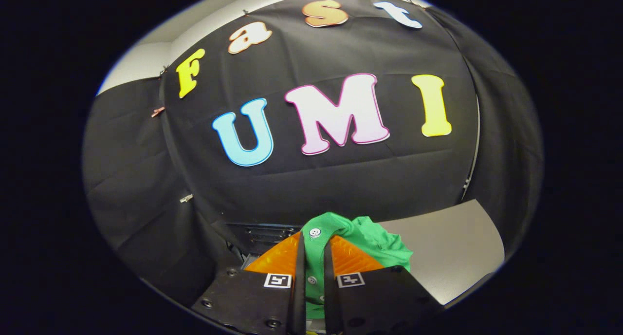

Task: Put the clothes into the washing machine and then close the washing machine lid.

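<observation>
A green garment [370, 240] with white buttons hangs bunched between my fingers, lifted off the surface and sticking out ahead of them. My gripper [314, 257] is shut on its buttoned strip, both fingers pressing the cloth. A dark ribbed part [263, 232] shows low down just beyond the left finger; I cannot tell whether it belongs to the washing machine.
A grey tabletop [452, 247] lies below and to the right of the fingers. The black booth cloth rises straight ahead and on both sides, close behind the garment. A pale wall [141, 62] shows above the cloth.
</observation>
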